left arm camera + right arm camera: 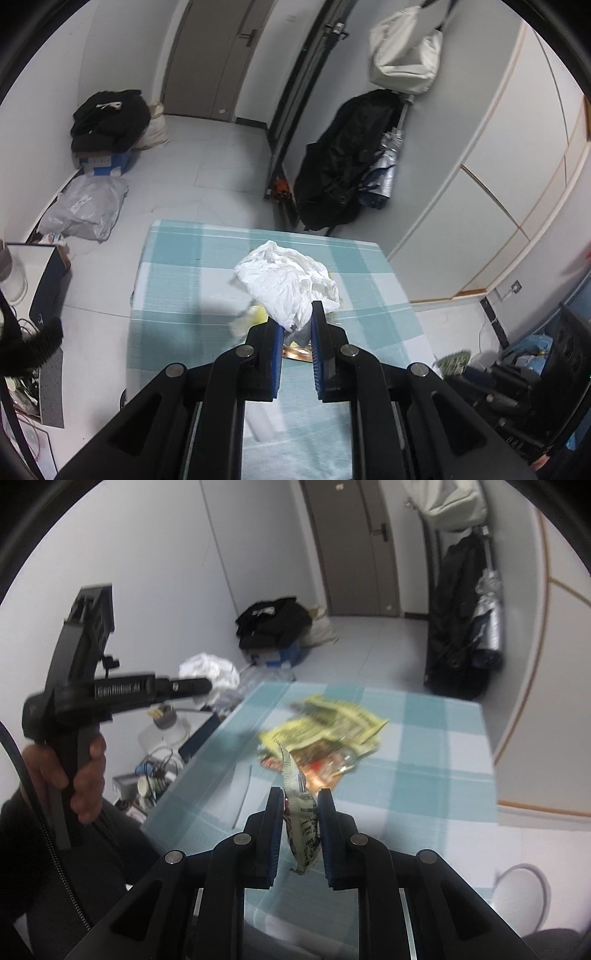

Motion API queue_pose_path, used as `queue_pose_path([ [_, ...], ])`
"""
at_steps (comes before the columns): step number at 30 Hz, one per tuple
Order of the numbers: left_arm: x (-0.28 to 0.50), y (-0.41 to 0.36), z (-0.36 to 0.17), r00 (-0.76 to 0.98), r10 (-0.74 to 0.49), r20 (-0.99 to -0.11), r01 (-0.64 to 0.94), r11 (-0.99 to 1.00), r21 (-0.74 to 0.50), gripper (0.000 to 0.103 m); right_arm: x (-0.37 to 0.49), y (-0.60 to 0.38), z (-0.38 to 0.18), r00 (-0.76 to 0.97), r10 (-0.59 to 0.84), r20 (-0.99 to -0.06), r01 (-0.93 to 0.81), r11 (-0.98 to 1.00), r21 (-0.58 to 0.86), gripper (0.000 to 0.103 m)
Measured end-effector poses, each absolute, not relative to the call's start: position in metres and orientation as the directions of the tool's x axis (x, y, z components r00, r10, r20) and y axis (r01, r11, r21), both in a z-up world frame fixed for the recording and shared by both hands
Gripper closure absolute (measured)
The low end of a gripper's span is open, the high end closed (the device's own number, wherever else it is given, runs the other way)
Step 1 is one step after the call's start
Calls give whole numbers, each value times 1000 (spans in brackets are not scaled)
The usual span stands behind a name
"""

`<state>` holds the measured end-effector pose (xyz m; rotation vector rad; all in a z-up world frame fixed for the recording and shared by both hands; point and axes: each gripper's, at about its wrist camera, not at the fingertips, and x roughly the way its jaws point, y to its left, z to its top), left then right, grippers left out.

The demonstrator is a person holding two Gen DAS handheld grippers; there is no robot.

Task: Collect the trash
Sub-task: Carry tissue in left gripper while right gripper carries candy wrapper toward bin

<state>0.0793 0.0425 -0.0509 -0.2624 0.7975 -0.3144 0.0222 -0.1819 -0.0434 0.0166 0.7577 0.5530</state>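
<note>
My left gripper (298, 314) is shut on a crumpled white tissue (288, 284) and holds it above the table with the teal checked cloth (177, 266). In the right wrist view the left gripper (207, 685) hangs off the table's left side with the tissue (210, 672) in it. My right gripper (300, 797) is shut on a green snack wrapper (303, 830), lifted over the table's near edge. Yellow and red wrappers (325, 731) lie blurred on the cloth (436, 760) ahead of it.
A grey plastic bag (85, 206) and a blue box with black clothes (107, 125) sit on the floor at left. A black bag (347, 162) leans on the wall behind the table. A low shelf with a cup (147, 784) stands left of the table.
</note>
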Motion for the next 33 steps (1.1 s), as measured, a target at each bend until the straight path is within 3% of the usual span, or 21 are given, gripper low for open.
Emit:
queue_pose_path([
  [19, 68, -78, 23, 643, -512, -570, 385, 859, -337, 94, -5, -304, 49, 779, 410, -475, -347, 912, 219, 85],
  [33, 84, -192, 34, 501, -653, -568, 579, 741, -341, 94, -9, -419, 56, 848, 234, -475, -125, 960, 250, 85],
])
